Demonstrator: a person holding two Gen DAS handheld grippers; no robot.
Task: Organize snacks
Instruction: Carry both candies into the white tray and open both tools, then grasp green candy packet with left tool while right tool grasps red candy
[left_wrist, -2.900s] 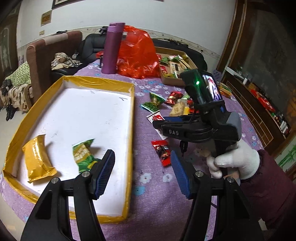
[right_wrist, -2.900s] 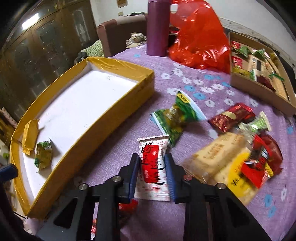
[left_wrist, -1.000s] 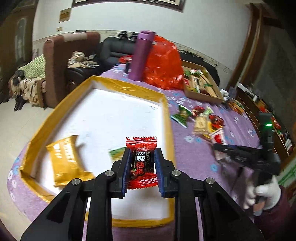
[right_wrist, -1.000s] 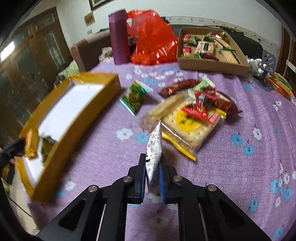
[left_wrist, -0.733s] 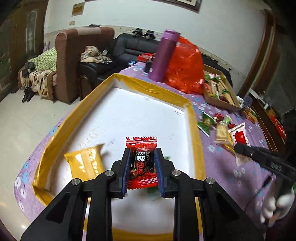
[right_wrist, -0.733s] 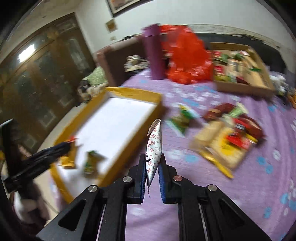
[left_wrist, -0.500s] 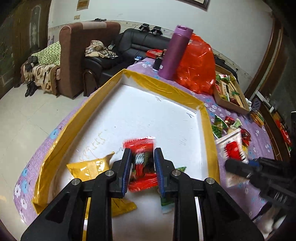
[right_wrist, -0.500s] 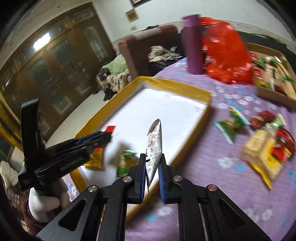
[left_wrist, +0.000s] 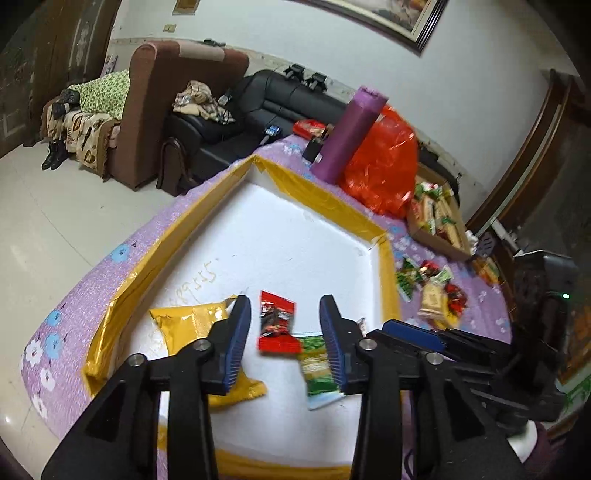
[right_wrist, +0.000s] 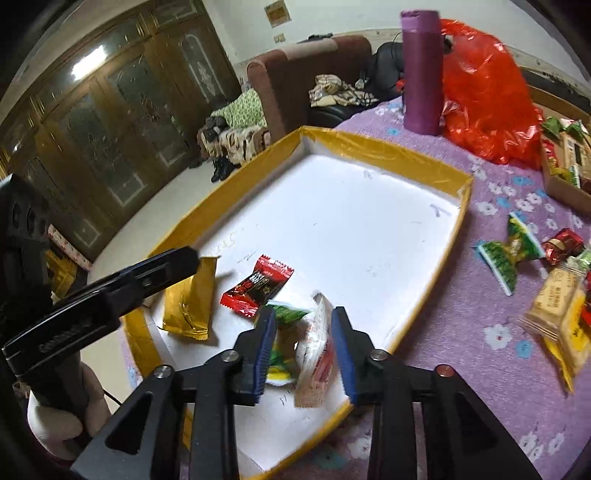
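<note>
A white tray with a yellow rim (left_wrist: 325, 192) (right_wrist: 388, 147) lies on the purple flowered cloth. My left gripper (left_wrist: 284, 341) (right_wrist: 177, 262) hangs over the tray's near end, its jaws opening. The red candy packet (left_wrist: 277, 325) (right_wrist: 258, 286) lies loose on the tray floor, free of the pads. My right gripper (right_wrist: 303, 350) (left_wrist: 406, 326) is over the same end, jaws opening. A blurred white-and-red packet (right_wrist: 314, 354) drops between its pads, not pressed by them. A yellow packet (left_wrist: 192, 325) (right_wrist: 192, 302) and a green packet (left_wrist: 317, 365) (right_wrist: 286, 314) also lie in the tray.
A purple flask (left_wrist: 347, 136) (right_wrist: 421, 74) and a red plastic bag (left_wrist: 384, 170) (right_wrist: 484, 92) stand beyond the tray. A cardboard box of snacks (left_wrist: 436, 218) (right_wrist: 565, 177) sits far right. Loose snacks (left_wrist: 432, 291) (right_wrist: 517, 251) lie right of the tray. Sofas stand past the table's edge.
Both grippers were shut on their packets and now stand open. The red candy has dropped onto the tray. The right gripper swung from the snack pile to over the tray.
</note>
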